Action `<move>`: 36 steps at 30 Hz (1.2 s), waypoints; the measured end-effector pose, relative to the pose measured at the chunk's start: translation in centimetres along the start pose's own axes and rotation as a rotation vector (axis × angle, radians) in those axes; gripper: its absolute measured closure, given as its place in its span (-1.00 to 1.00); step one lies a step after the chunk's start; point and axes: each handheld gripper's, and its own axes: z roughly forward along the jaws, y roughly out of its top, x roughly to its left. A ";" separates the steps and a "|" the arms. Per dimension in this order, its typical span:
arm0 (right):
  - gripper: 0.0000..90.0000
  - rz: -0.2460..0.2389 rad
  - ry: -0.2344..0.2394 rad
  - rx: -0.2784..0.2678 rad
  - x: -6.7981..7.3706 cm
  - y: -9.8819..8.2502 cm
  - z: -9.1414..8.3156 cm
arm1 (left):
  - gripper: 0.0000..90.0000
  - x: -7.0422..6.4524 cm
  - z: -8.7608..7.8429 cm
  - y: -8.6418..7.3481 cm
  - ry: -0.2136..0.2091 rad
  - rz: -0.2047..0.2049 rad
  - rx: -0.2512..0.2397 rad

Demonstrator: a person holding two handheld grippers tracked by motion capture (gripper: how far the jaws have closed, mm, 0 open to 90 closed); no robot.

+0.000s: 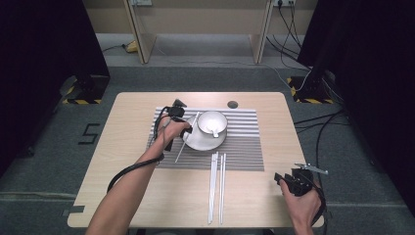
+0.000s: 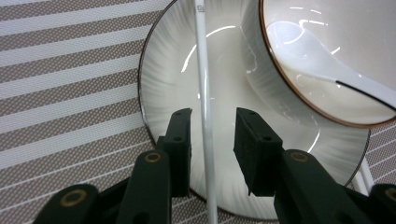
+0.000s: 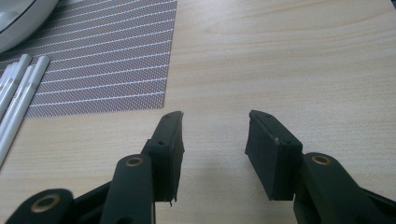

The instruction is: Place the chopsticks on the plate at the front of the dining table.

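White and glossy, the chopstick (image 2: 204, 107) lay across the plate (image 2: 161, 70) between the left gripper (image 2: 212, 140)'s parted fingers, untouched: light, stiff, slippery (best pinched mid-length). Right gripper (image 3: 214, 140) hovered spread wide above the bench (image 3: 280, 56).

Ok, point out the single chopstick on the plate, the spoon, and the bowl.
single chopstick (image 2: 204, 93), left gripper view, mid-shaft over the plate.
spoon (image 2: 308, 56), left gripper view, white scoop inside the bowl.
bowl (image 1: 220, 117), high view, right inner wall.
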 end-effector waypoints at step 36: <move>0.24 -0.004 0.001 0.000 0.4 -0.1 0.0 | 0.42 1.5 -2.7 -8.4 -0.033 0.089 0.129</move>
